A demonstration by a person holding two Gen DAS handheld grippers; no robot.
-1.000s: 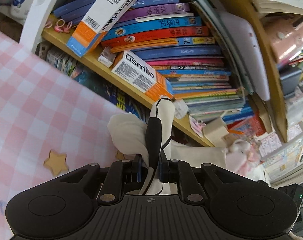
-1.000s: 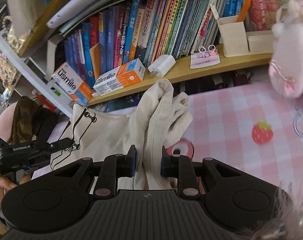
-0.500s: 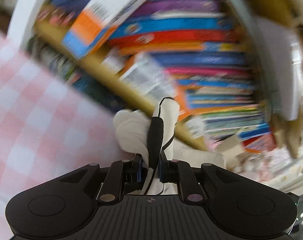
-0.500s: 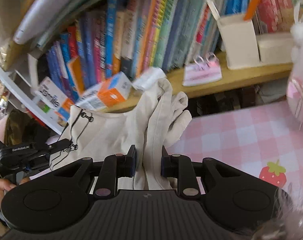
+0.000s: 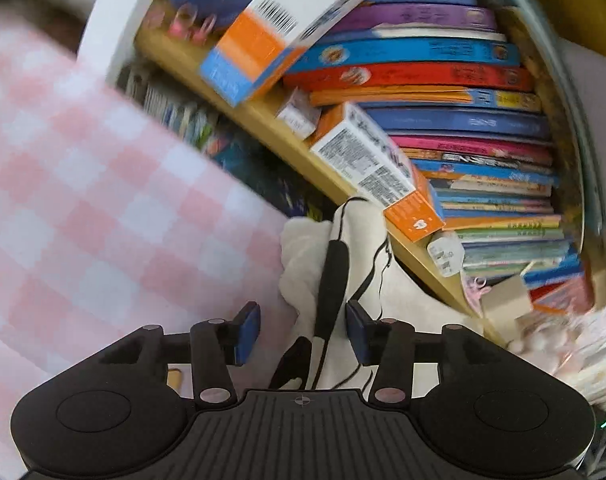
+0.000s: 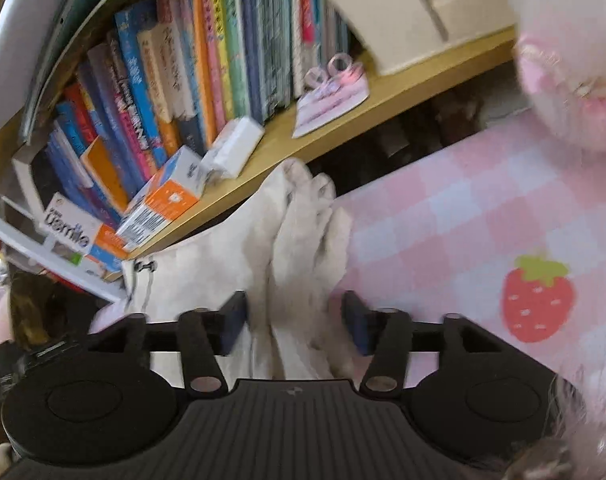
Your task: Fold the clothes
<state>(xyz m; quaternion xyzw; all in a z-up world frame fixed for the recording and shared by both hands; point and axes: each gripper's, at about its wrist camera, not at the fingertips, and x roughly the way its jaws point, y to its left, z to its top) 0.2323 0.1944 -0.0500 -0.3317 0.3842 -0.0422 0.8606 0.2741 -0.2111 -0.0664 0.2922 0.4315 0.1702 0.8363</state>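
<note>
A cream garment with black line print and a black strap [image 5: 334, 276] lies between the spread fingers of my left gripper [image 5: 303, 330], which is open; the cloth is no longer pinched. In the right wrist view the same cream garment [image 6: 299, 248] is bunched in folds between the fingers of my right gripper [image 6: 295, 326], which is also open. The garment rests on a pink checked tablecloth [image 6: 443, 224] close to the bookshelf.
A wooden shelf [image 5: 271, 136] full of books with orange-and-white boxes [image 5: 383, 168] stands right behind the garment. A pink plush toy [image 6: 571, 60] sits at the right. A strawberry print [image 6: 537, 300] marks the cloth. Both views are motion-blurred.
Both grippers have opened and let go of the garment they were pinching. Both have tilted down toward the tablecloth, and the cloth has sunk lower.
</note>
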